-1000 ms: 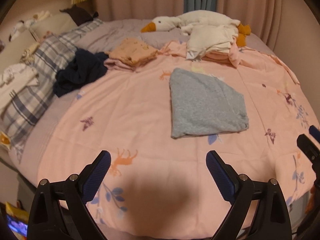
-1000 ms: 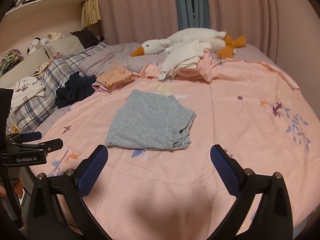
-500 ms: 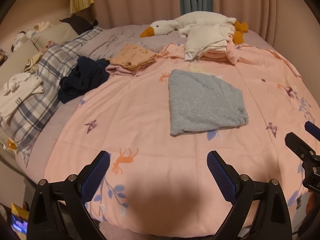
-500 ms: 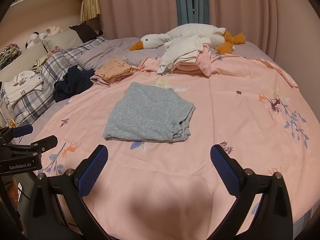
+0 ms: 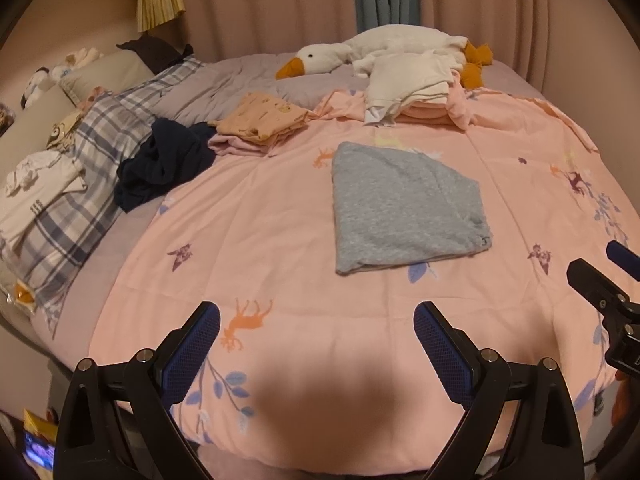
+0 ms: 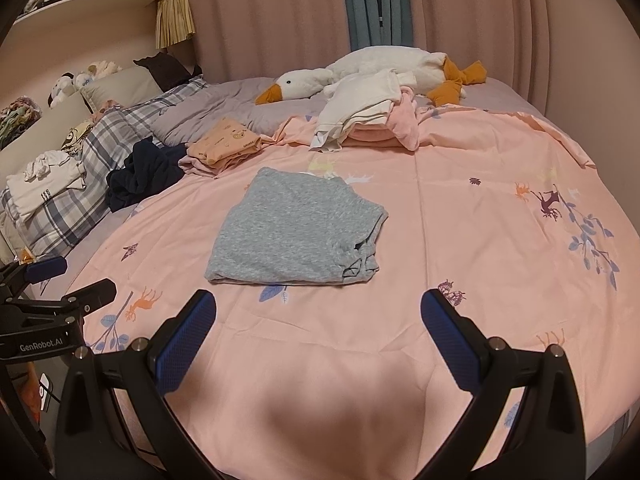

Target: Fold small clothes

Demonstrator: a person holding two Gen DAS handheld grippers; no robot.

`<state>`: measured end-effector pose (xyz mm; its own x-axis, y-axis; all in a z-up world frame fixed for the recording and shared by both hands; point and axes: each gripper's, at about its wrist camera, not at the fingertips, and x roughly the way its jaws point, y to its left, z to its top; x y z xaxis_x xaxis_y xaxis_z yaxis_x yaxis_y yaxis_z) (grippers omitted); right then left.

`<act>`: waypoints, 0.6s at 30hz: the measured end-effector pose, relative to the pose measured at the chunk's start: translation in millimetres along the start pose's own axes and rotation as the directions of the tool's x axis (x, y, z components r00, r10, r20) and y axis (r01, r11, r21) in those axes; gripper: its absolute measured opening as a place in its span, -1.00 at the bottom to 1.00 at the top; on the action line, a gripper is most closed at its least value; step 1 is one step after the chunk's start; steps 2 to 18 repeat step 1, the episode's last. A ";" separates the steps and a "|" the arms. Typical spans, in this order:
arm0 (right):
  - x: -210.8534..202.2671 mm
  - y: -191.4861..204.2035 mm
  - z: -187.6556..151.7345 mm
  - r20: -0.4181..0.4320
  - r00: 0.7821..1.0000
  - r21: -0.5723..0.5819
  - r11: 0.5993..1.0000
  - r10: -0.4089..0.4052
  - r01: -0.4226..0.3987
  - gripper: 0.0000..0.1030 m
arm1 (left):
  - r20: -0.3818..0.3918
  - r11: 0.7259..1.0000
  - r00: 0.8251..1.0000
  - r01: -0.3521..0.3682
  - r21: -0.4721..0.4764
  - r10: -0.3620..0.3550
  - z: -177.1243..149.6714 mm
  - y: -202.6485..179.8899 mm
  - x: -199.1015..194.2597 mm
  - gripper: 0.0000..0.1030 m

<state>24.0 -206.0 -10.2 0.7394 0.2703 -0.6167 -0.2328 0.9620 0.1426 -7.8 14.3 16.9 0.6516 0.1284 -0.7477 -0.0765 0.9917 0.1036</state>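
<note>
Left tongs (image 5: 316,344): we are holding these black-armed, blue-padded tongs spread wide and gripping nothing, hovering over the near edge of the bed; they are also showing at the left border of the right wrist view (image 6: 60,284).

Right tongs (image 6: 318,332): we are holding these spread equally wide, likewise gripping nothing, above the same near edge; one black arm and a blue pad are showing at the right border of the left wrist view (image 5: 604,280).

Pink printed bedspread with deer and leaf motifs (image 5: 280,232): it is covering most of the bed and lying directly under both tongs.

Folded grey knit garment (image 5: 404,208) (image 6: 296,232): it is lying flat near the middle of the bedspread, beyond both tongs and apart from them, with its layered edges facing the right side.

Folded peach printed garment (image 5: 268,118): it is sitting on a pale pink piece at the far left edge of the bedspread.

Crumpled dark navy garment (image 5: 164,164): it is lying just left of the peach stack, against a blue-and-white plaid pillow (image 5: 80,184).

Cream garment on a folded pink pile (image 5: 408,84): it is resting at the far side of the bedspread.

White plush goose with orange beak (image 5: 360,52): it is lying behind that pile, along the curtains.
</note>
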 end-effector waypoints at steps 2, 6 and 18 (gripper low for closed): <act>-0.3 0.2 0.2 0.001 1.000 0.000 1.000 0.002 -0.002 0.99 | 0.001 1.000 1.000 -0.002 -0.003 0.002 0.1 0.3 -0.3 0.88; -0.3 0.2 0.2 0.001 1.000 0.000 1.000 0.002 -0.002 0.99 | 0.001 1.000 1.000 -0.002 -0.003 0.002 0.1 0.3 -0.3 0.88; -0.3 0.2 0.2 0.001 1.000 0.000 1.000 0.002 -0.002 0.99 | 0.001 1.000 1.000 -0.002 -0.003 0.002 0.1 0.3 -0.3 0.88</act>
